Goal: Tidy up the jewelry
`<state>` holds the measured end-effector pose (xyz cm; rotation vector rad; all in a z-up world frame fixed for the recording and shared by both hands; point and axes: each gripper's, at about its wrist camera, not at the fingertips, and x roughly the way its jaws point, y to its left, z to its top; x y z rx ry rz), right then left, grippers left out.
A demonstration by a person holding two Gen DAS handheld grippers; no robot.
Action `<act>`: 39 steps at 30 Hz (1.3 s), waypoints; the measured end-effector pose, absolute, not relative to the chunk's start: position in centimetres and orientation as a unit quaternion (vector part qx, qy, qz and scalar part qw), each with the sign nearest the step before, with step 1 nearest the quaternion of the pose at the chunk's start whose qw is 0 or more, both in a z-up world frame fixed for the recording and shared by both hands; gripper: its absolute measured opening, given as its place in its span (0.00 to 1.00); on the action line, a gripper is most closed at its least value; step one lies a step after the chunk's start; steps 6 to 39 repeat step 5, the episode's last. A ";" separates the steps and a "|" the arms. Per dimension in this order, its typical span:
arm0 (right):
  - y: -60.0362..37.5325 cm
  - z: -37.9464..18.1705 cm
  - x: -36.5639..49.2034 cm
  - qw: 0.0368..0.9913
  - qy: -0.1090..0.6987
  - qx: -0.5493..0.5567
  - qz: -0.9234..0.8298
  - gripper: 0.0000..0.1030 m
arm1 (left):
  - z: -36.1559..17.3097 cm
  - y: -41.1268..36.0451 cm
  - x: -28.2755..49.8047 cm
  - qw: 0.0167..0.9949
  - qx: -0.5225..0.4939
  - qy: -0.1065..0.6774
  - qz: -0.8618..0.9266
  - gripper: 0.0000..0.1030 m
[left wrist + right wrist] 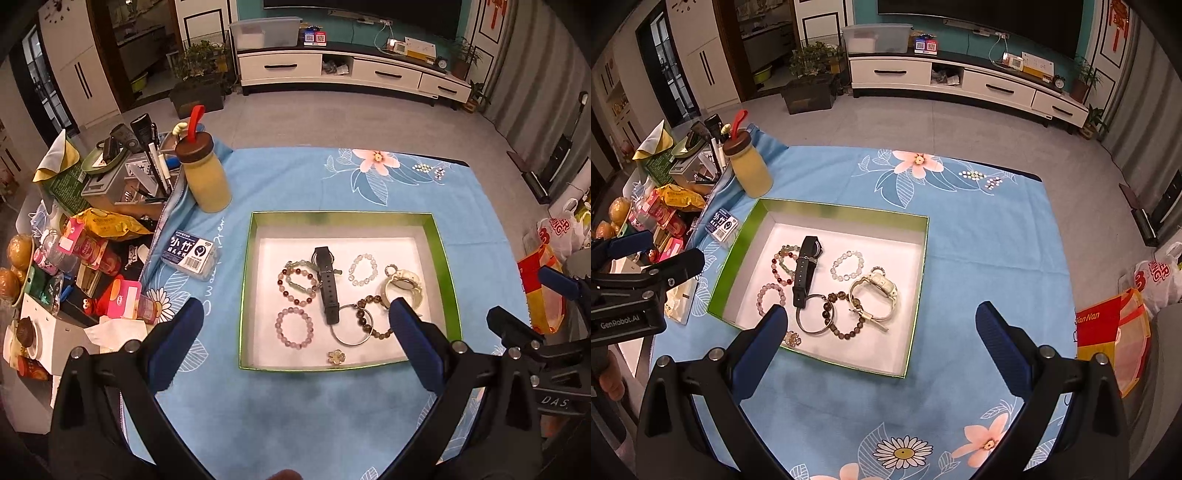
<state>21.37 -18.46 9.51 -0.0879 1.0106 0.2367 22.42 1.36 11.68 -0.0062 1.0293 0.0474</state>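
Observation:
A green-rimmed box with a white floor sits on the blue floral cloth; it also shows in the right wrist view. Inside lie a black watch, a white watch, several bead bracelets such as a pink one, a silver bangle and a small flower brooch. My left gripper is open and empty above the box's near edge. My right gripper is open and empty above the box's near right corner.
A yellow bottle with a red strap stands at the cloth's far left. A blue-labelled small box lies beside the green-rimmed box. Snacks, pens and clutter crowd the left. Bags sit on the right.

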 end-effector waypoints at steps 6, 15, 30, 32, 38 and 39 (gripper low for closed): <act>-18.6 9.1 21.4 0.866 0.487 -0.036 0.110 0.99 | 11.6 1.1 22.3 0.870 -0.002 0.493 0.019 0.98; -18.6 9.1 21.4 0.866 0.487 -0.036 0.110 0.99 | 11.6 1.1 22.3 0.870 -0.002 0.493 0.019 0.98; -18.6 9.1 21.4 0.866 0.487 -0.036 0.110 0.99 | 11.6 1.1 22.3 0.870 -0.002 0.493 0.019 0.98; -18.6 9.1 21.4 0.866 0.487 -0.036 0.110 0.99 | 11.6 1.1 22.3 0.870 -0.002 0.493 0.019 0.98; -18.6 9.1 21.4 0.866 0.487 -0.036 0.110 0.99 | 11.6 1.1 22.3 0.870 -0.002 0.493 0.019 0.98; -18.6 9.1 21.4 0.866 0.487 -0.036 0.110 0.99 | 11.6 1.1 22.3 0.870 -0.002 0.493 0.019 0.98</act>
